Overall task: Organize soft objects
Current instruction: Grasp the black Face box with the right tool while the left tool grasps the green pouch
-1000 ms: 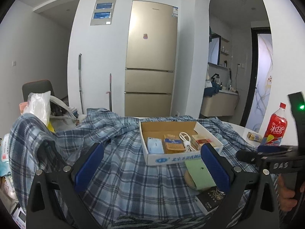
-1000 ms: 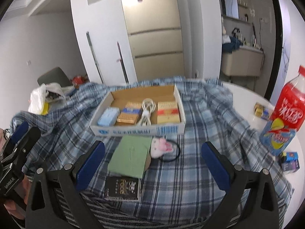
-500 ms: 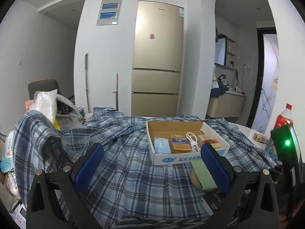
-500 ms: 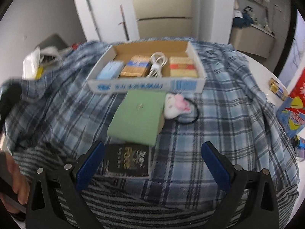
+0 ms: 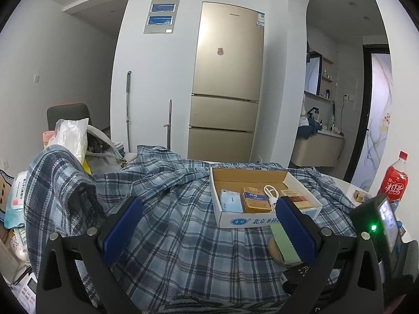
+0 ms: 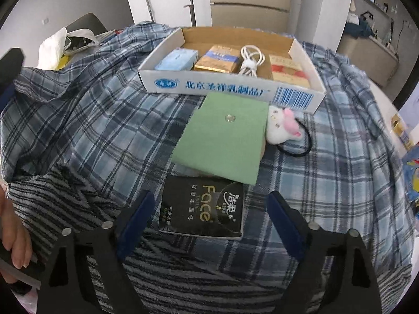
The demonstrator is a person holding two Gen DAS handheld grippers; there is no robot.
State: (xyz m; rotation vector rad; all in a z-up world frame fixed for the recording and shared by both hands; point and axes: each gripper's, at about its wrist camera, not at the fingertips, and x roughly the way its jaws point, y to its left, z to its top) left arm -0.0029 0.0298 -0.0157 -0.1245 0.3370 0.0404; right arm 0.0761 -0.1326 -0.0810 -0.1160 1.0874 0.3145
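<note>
Right gripper has dropped, closing unclenched around black tissue pack, half-hidden under green pouch.

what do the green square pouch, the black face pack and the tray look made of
Green pouch: matte felt-like fabric, soft flat surface, one metal-looking snap. Black Face pack: glossy plastic film, likely a tissue pack, judging by its sheen and slight crumple. Tray: cardboard, brown inside, printed white outside.

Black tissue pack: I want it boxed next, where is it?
Right wrist view: the black tissue pack lies on the plaid cloth, just below the green pouch.
</note>
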